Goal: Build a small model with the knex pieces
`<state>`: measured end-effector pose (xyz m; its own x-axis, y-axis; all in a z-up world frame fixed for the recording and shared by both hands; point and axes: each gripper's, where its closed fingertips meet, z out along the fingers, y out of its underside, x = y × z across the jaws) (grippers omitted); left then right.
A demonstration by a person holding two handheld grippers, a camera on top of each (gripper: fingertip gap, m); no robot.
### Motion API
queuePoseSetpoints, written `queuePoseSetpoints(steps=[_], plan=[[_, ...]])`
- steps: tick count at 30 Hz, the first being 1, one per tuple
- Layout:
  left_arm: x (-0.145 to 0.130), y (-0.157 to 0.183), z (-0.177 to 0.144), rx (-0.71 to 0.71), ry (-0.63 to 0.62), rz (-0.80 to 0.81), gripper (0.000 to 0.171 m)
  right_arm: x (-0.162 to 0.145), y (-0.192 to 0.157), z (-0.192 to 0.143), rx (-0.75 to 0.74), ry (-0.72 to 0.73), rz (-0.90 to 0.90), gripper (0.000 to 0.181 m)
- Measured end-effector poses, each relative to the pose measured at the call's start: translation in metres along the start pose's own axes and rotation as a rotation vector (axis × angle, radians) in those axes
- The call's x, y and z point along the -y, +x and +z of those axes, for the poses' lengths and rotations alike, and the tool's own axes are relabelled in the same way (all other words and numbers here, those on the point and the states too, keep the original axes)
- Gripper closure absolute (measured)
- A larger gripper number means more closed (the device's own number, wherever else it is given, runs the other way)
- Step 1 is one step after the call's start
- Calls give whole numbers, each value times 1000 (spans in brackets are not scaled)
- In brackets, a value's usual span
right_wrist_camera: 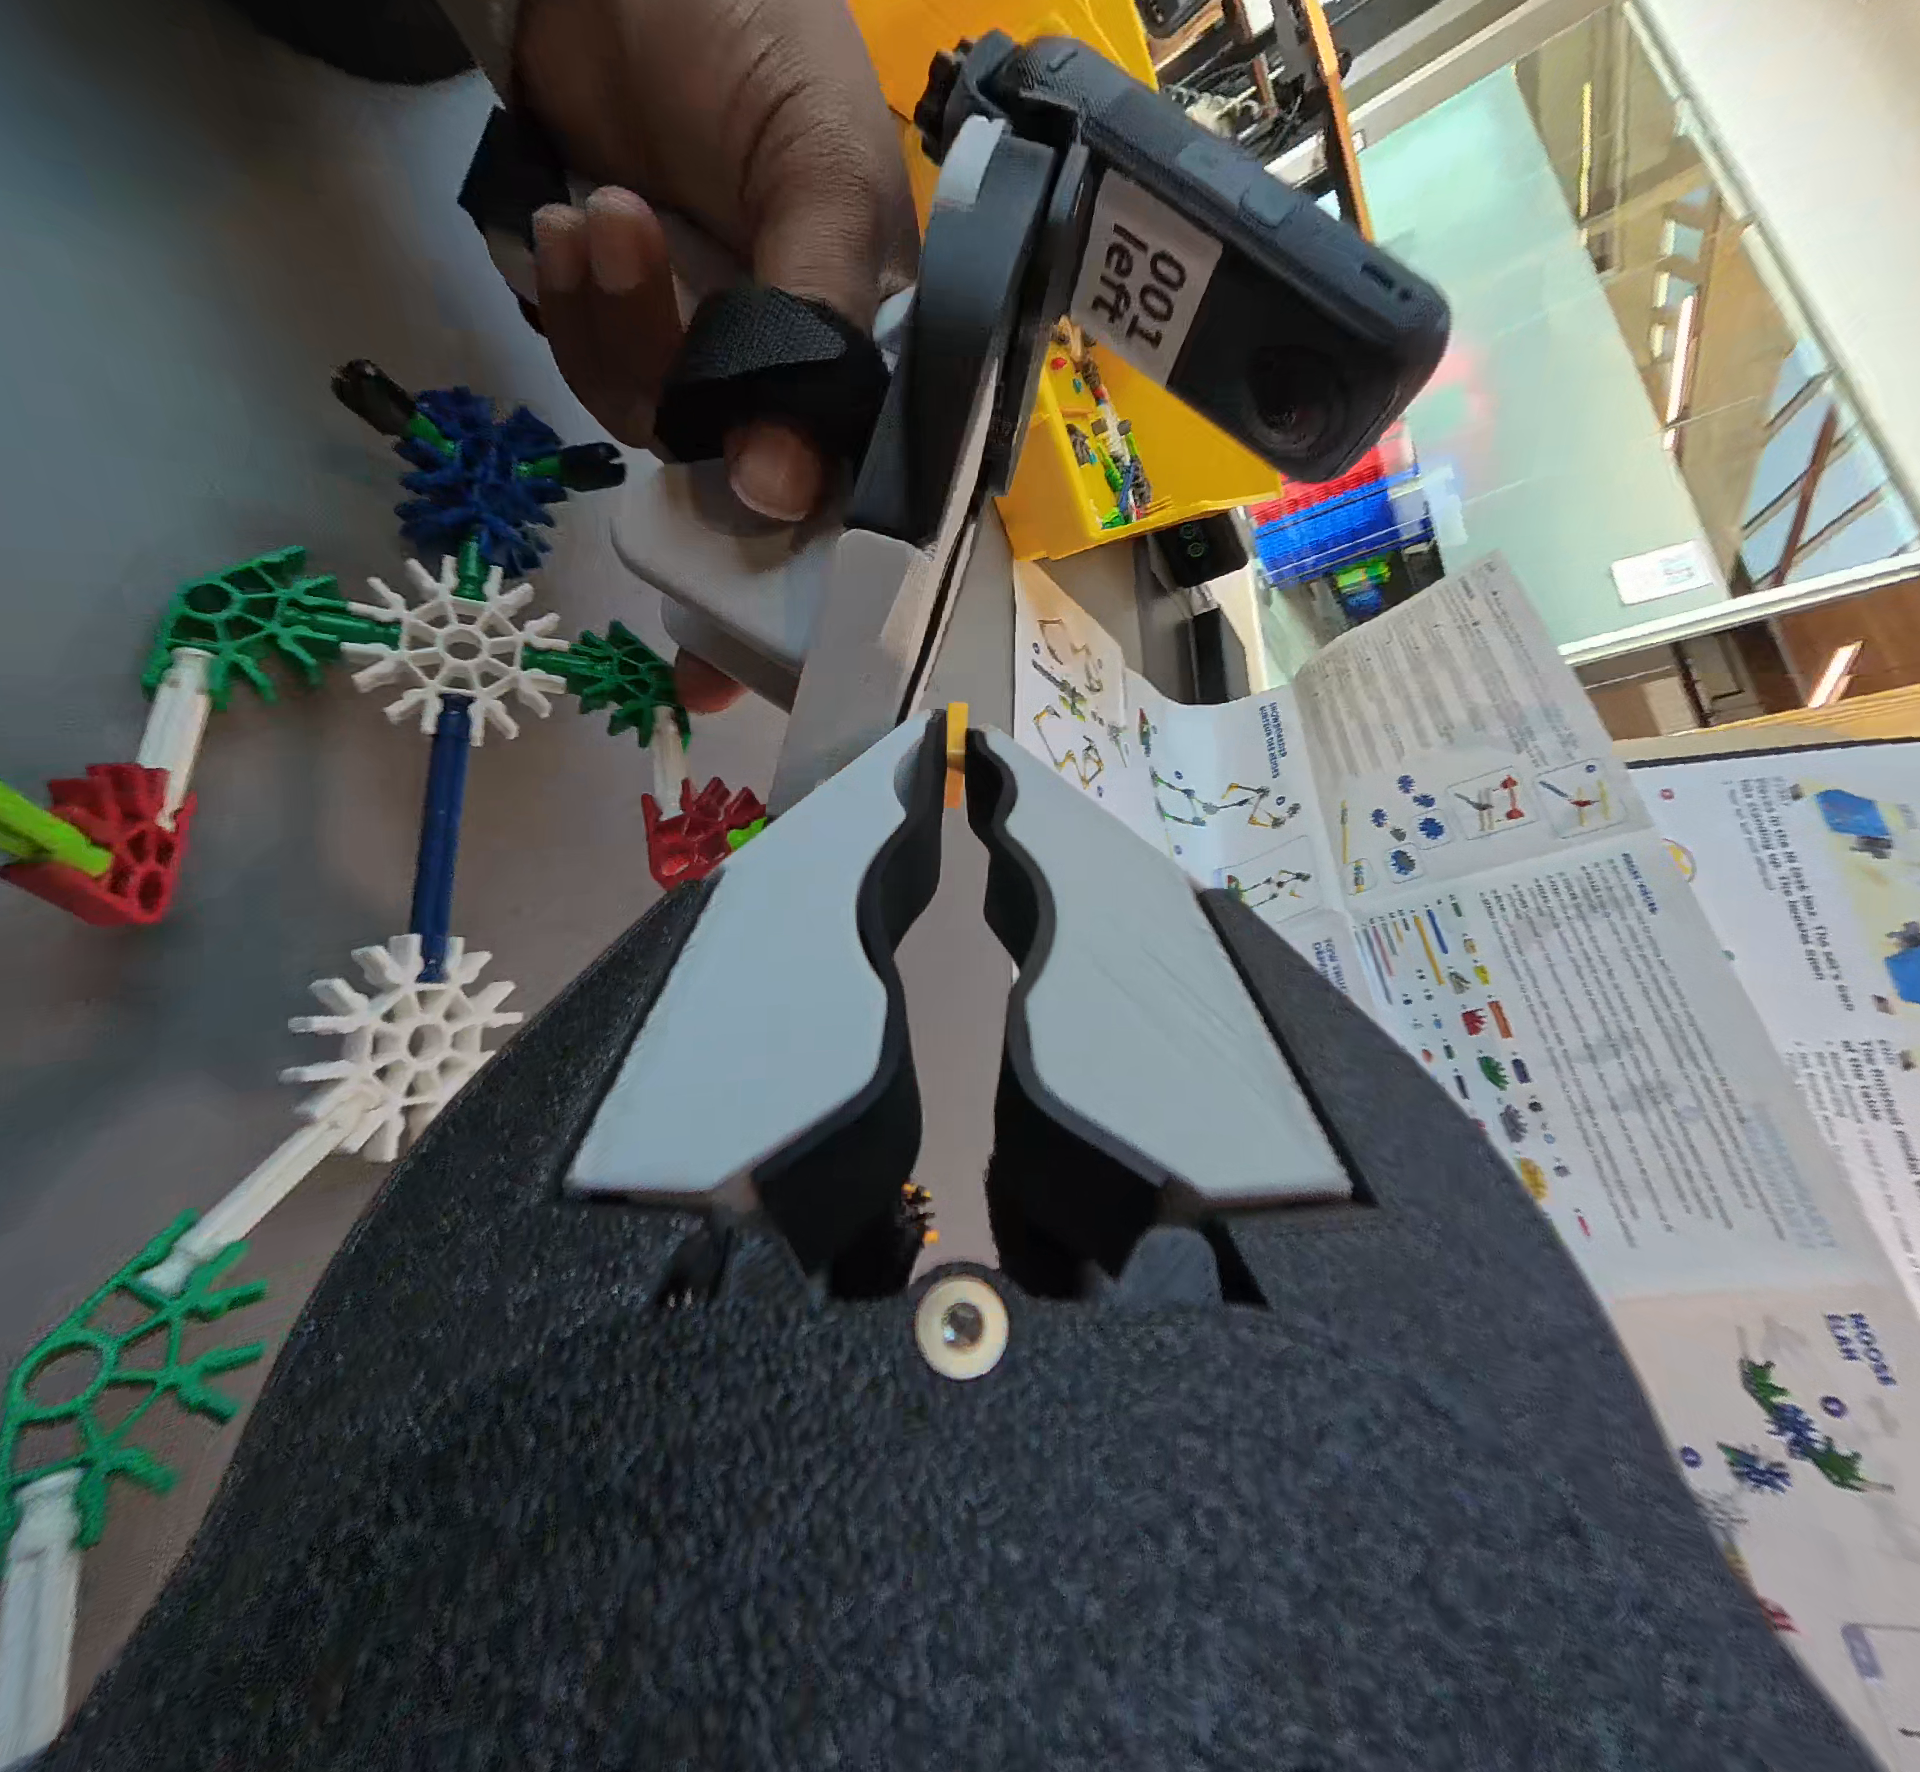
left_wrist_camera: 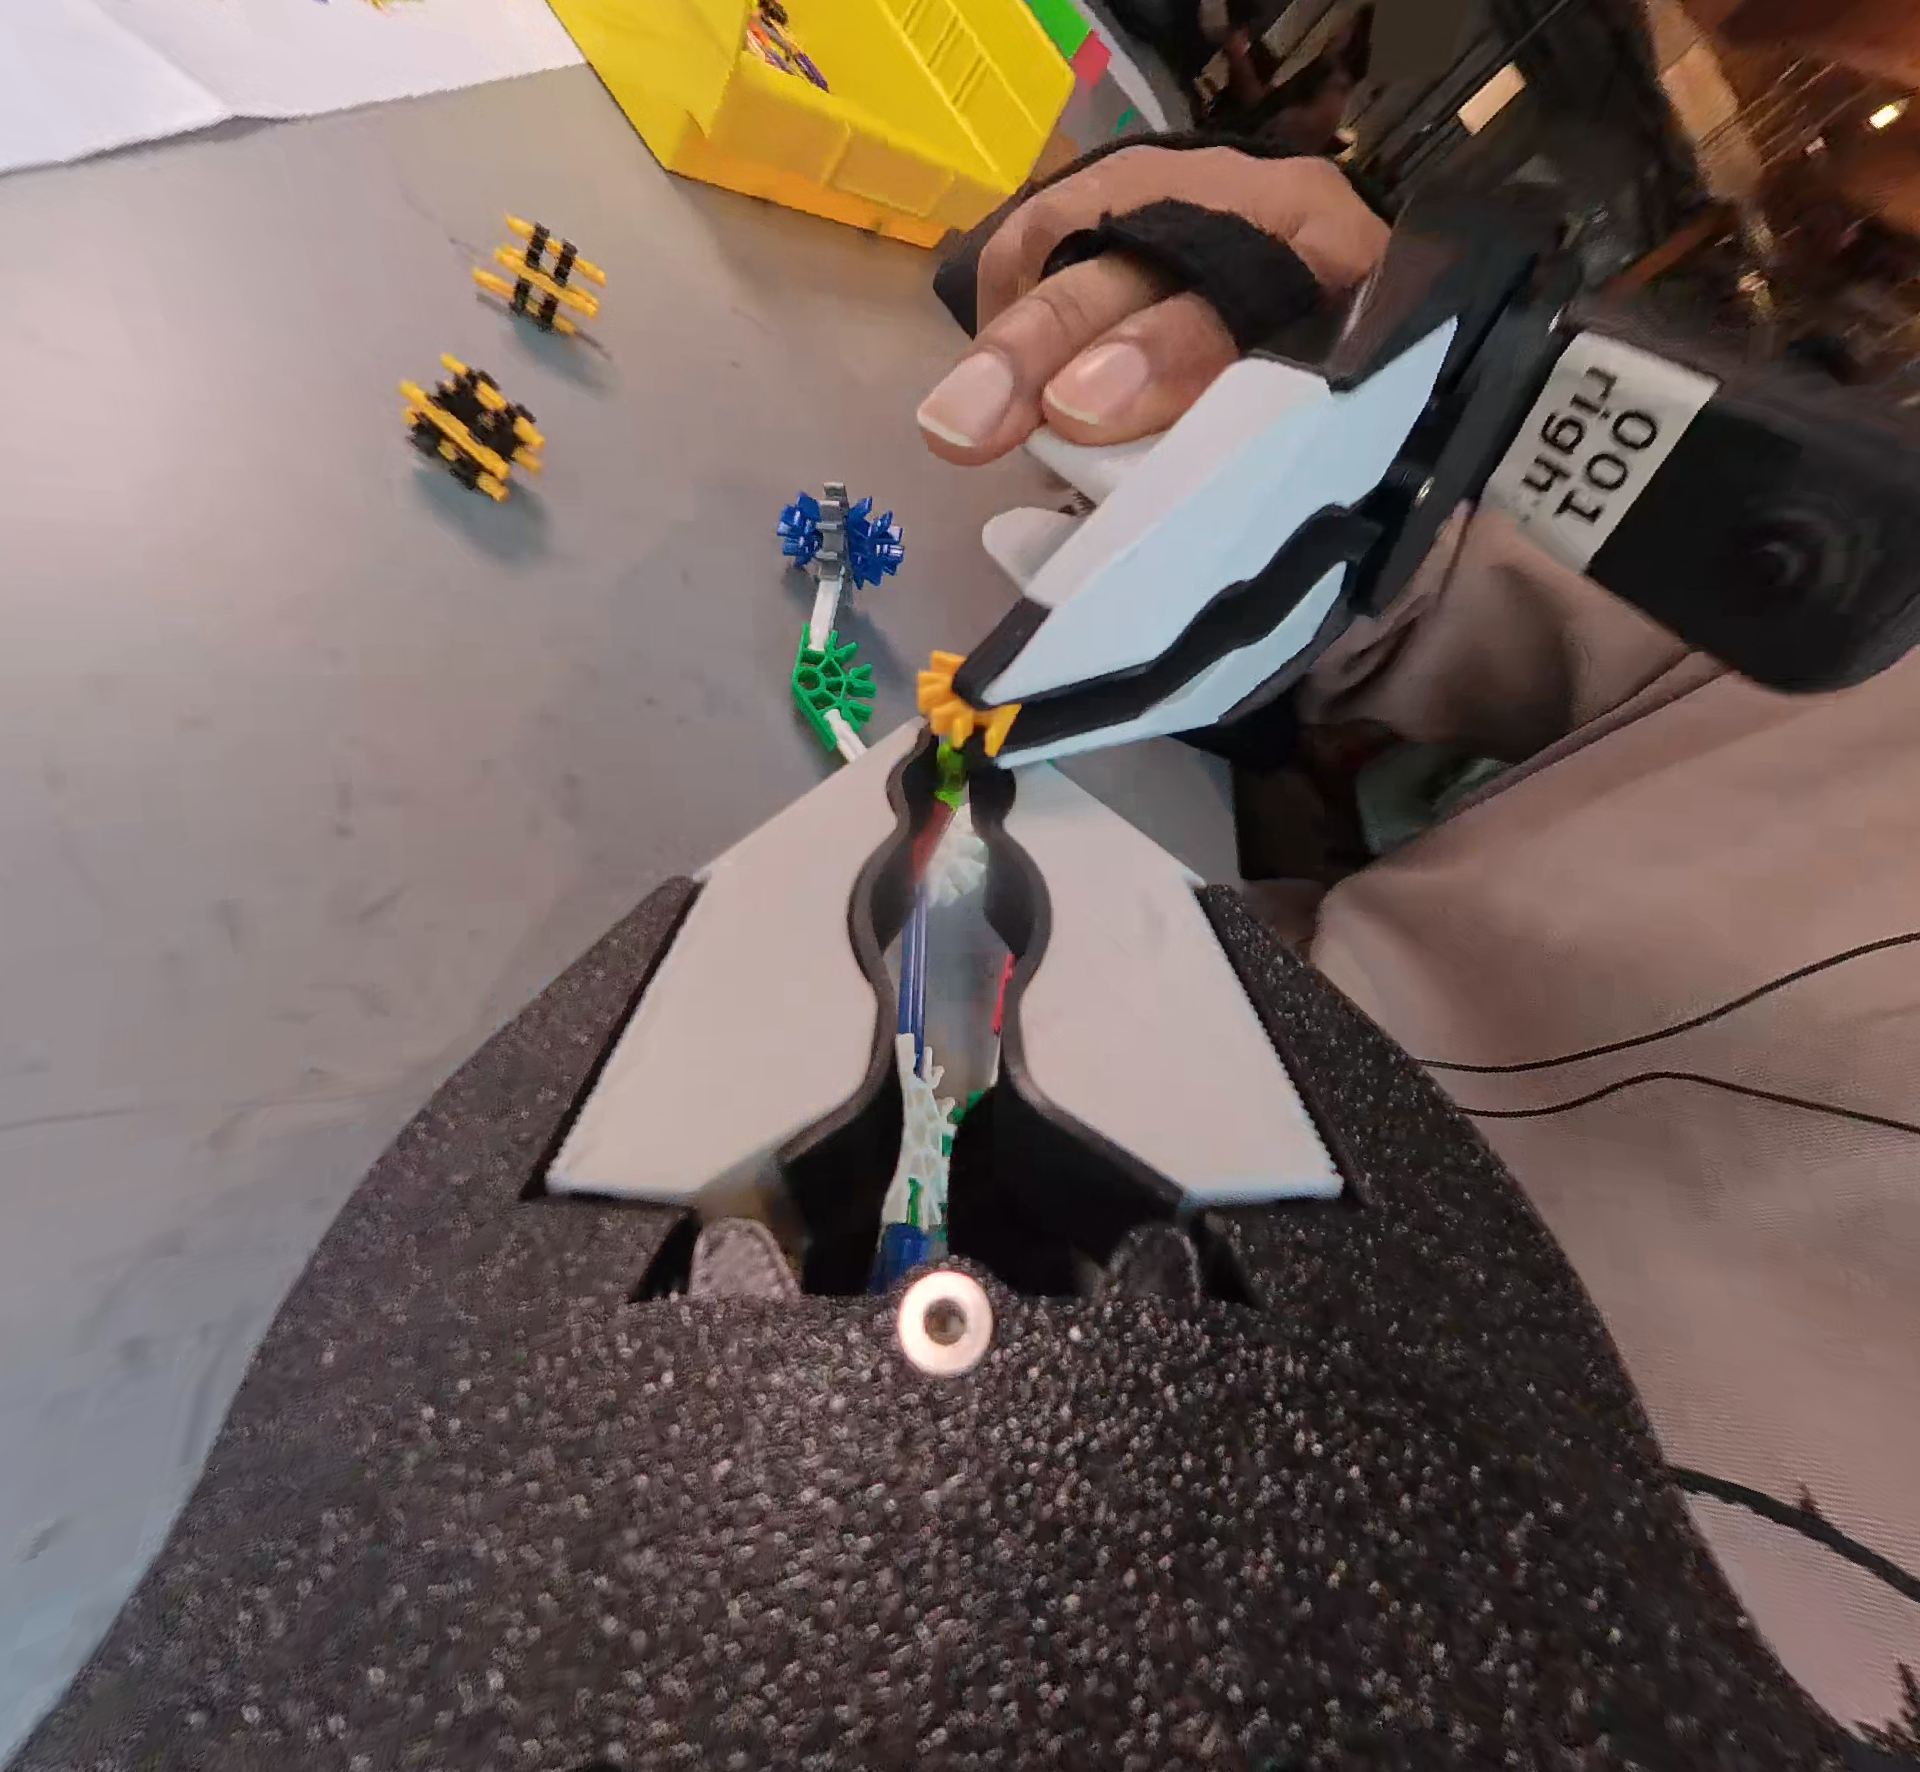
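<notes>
Jaws of the right gripper [right_wrist_camera: 956,754] pinched an orange connector [left_wrist_camera: 961,696] at their tips, meeting the left gripper [left_wrist_camera: 948,766], itself clamped on a green rod [left_wrist_camera: 949,770] of the rod-and-connector model [right_wrist_camera: 457,647] lying below on the worktop [left_wrist_camera: 312,683].

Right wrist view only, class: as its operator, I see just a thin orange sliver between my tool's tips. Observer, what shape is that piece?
Observer: In the left wrist view, the orange connector pinched by the right tool is a toothed, fan-like piece.
Operator: What is the left tool gripping? Its tips are hidden from me.
Observer: The left tool is shut on a lime green rod, directly below the connector.
Operator: Do rod and connector touch?
Observer: The rod's end appears to meet the connector, but the joint is too small to confirm.
</notes>
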<state>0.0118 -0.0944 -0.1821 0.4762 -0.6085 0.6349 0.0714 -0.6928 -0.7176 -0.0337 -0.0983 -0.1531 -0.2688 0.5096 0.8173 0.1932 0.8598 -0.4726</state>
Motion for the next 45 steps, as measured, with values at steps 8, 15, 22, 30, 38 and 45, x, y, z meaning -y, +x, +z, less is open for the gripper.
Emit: queuePoseSetpoints(steps=[8, 15, 22, 30, 38, 45], plan=[[-1, -4, -2, -11, 11, -37, 166, 8, 17, -20, -135, 65, -10, 179], [3, -11, -10, 130, 10, 189, 166, -149, 130, -128, -400, -375, 619, 178], [4, -11, -12, 172, -1, 261, 166, -307, 121, -256, -643, -908, 815, 142], [5, -16, -9, 185, -3, 340, 166, -87, 66, -83, 56, -45, 1024, 154], [-2, -20, -7, 296, -55, 507, 166, -11, -12, 1, 464, 33, 1035, 166], [-7, -25, -8, 318, -85, 518, 157, -16, -13, 0, 465, 72, 1067, 179]])
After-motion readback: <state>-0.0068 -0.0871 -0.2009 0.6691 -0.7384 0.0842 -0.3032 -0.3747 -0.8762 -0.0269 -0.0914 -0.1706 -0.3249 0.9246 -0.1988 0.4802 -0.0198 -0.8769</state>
